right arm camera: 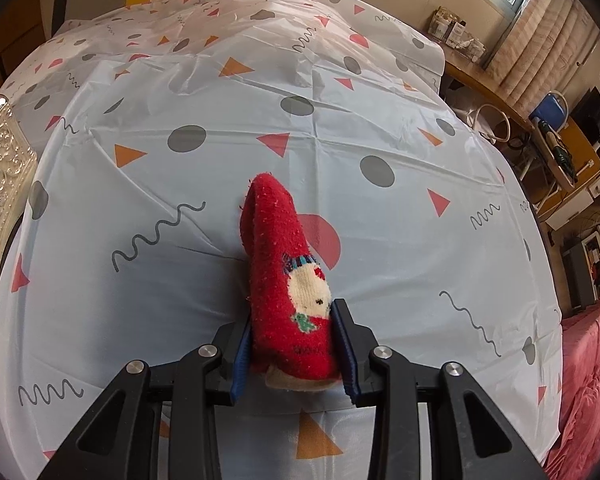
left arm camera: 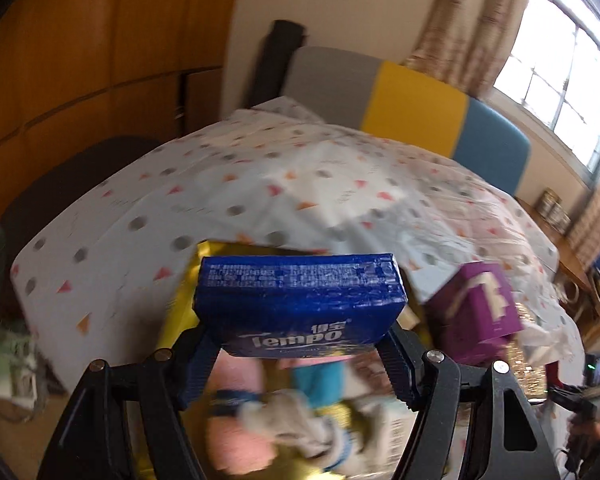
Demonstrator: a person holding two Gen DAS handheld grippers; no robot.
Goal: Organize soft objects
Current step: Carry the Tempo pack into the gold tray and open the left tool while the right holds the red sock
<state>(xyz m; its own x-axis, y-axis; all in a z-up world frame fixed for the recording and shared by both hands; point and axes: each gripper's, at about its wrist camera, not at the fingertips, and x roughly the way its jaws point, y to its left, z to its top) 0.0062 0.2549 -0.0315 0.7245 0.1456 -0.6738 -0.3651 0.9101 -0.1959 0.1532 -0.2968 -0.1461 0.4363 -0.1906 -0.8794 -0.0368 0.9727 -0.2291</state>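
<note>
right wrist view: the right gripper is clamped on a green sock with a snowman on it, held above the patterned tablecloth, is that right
Not quite: the sock is red, not green; only a small green detail sits under its snowman. The right wrist view shows this. The rest holds: the right gripper is clamped on it, above the patterned tablecloth.

A blue Tempo tissue pack (left arm camera: 300,304) sits flat and level, clamped at its two ends, printed side edge facing up, above a blurred heap of soft items (left arm camera: 292,412). A fuzzy red sock with a snowman motif (right arm camera: 288,280) stands upright, pinched near its cuff, toe folded over on top.
</note>
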